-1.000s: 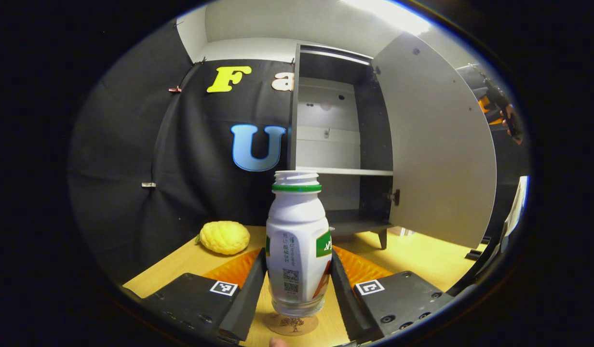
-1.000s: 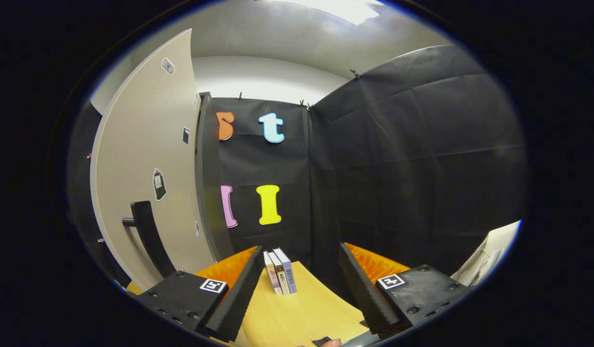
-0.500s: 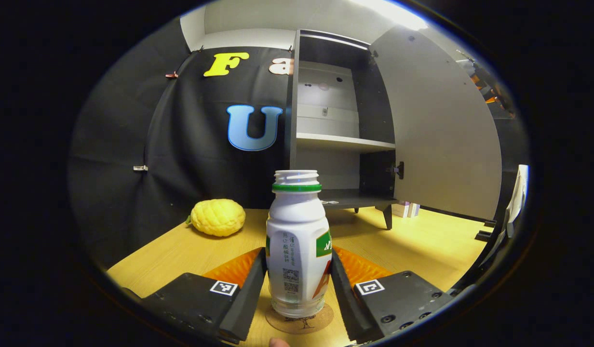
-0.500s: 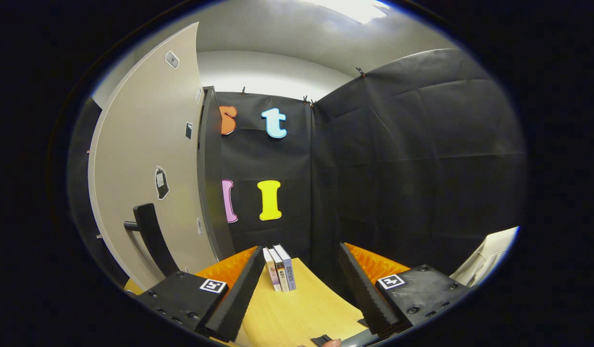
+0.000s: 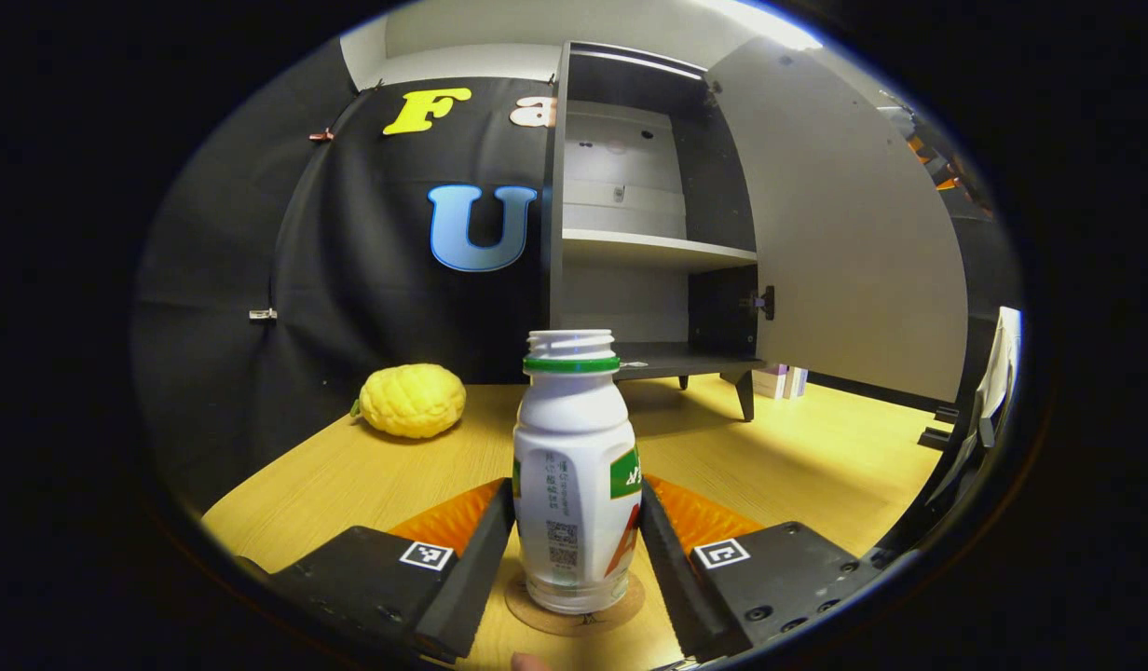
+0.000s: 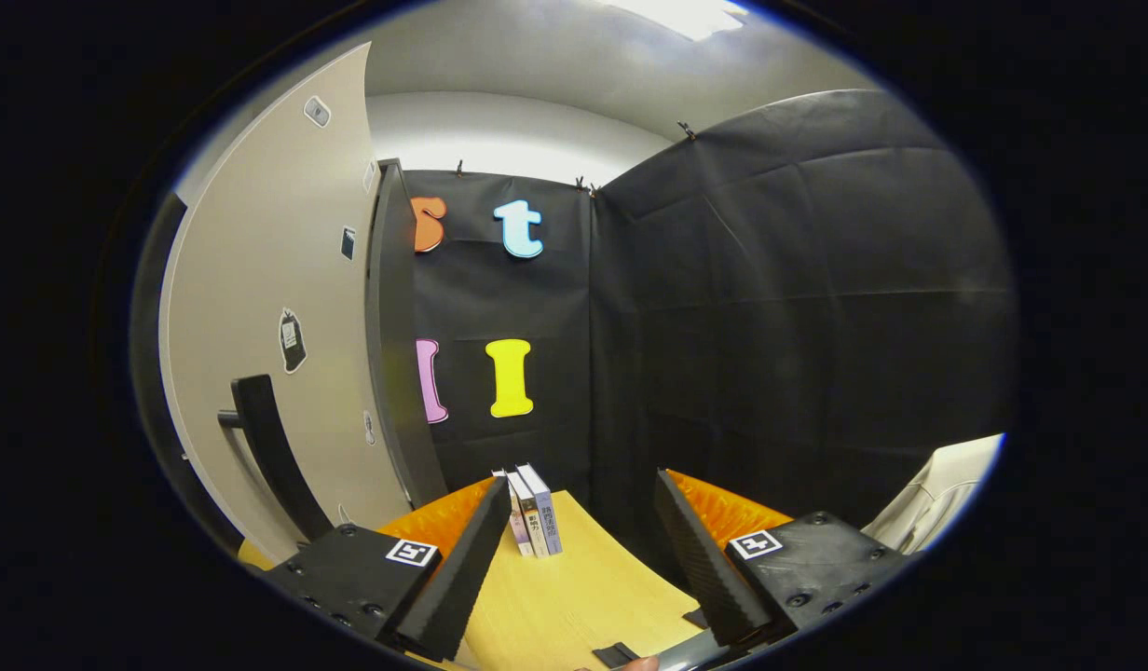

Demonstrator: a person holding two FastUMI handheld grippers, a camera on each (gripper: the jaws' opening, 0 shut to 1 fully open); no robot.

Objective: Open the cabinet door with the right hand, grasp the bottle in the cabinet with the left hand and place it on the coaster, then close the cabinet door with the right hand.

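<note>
Between the fingers of the left gripper (image 5: 574, 559), the bottle (image 5: 574, 475) is standing upright on the coaster (image 5: 575, 608), both fingers pressing on its sides. Beyond it, the cabinet (image 5: 630, 242) is standing with its door (image 5: 844, 233) swung wide. The right gripper (image 6: 574, 550) is hovering over the counter (image 6: 574, 606) with fingers spread, holding nothing, the door handle (image 6: 266, 447) off to its left.

A bumpy yellow fruit (image 5: 411, 401) lies on the wooden desk (image 5: 816, 466) near its far left edge, close against the black cloth wall. In the right gripper view, three books (image 6: 529, 511) stand upright side by side at the far edge of the desk, spines facing out, in the corner where two cloth walls meet. A pale garment (image 6: 947, 489) shows at the right.
</note>
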